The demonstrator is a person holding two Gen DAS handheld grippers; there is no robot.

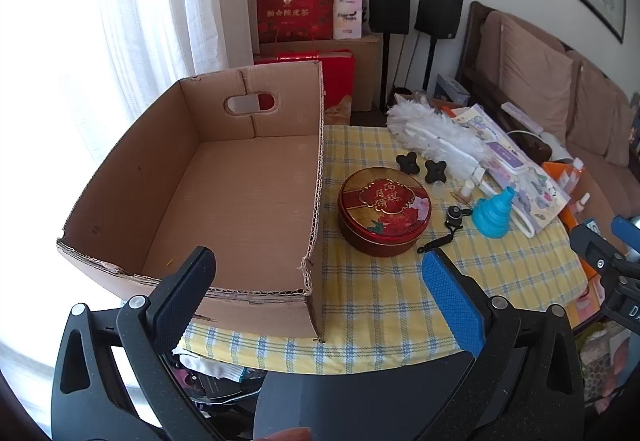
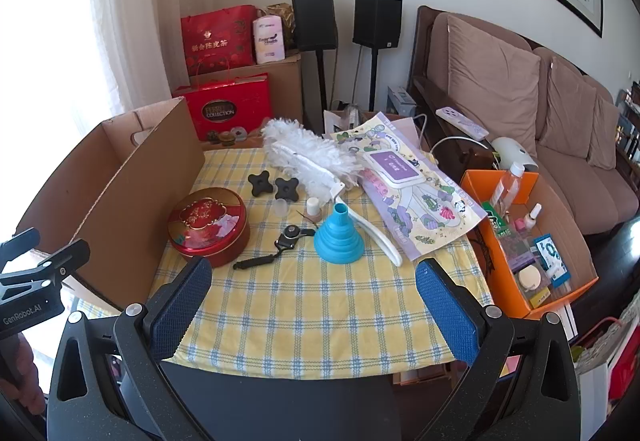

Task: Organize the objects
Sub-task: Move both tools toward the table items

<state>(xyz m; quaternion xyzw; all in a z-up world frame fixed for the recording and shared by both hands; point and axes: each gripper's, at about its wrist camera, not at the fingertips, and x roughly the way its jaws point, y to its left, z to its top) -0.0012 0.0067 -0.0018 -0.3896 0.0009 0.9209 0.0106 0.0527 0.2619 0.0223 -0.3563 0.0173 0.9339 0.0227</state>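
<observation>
An empty open cardboard box stands on the left of the yellow checked tablecloth; its wall shows in the right wrist view. Beside it sit a round red tin, a blue funnel, two black cross-shaped knobs, a black strap with a round clip, a small bottle and a white feather duster. My left gripper is open and empty above the box's near corner. My right gripper is open and empty over the table's front.
A patterned bag with a purple-and-white pad lies at the table's right. An orange box of small items stands right of the table. A sofa, two speakers and red gift bags are behind.
</observation>
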